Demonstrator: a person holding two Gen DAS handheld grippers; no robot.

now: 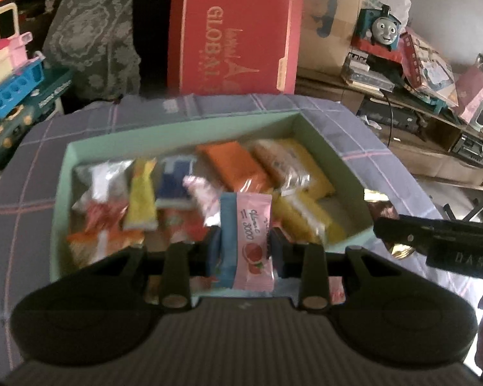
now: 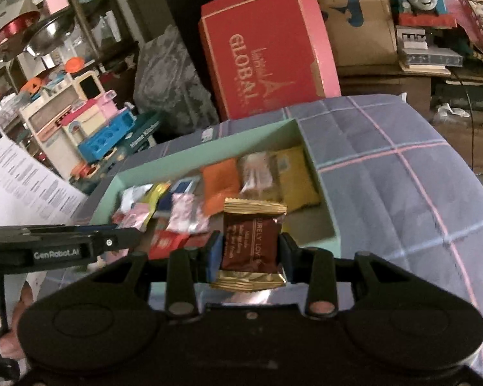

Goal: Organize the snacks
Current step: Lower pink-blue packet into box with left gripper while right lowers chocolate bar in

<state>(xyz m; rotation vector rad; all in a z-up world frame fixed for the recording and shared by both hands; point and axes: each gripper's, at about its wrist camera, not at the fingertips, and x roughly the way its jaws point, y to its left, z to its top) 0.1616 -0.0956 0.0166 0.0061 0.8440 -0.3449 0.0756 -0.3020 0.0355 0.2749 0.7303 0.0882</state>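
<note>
Left tongs (image 1: 245,247): clamped on pink sachet (image 1: 252,241), near edge of green box (image 1: 183,125). Right tongs (image 2: 250,250): clamped on brown packet (image 2: 252,244), likewise. Box: mostly filled; these two seemingly remain to place.

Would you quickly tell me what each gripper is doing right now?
Left gripper: shut on a pink and blue snack sachet.
Right gripper: shut on a brown, gold-edged snack packet.
</note>
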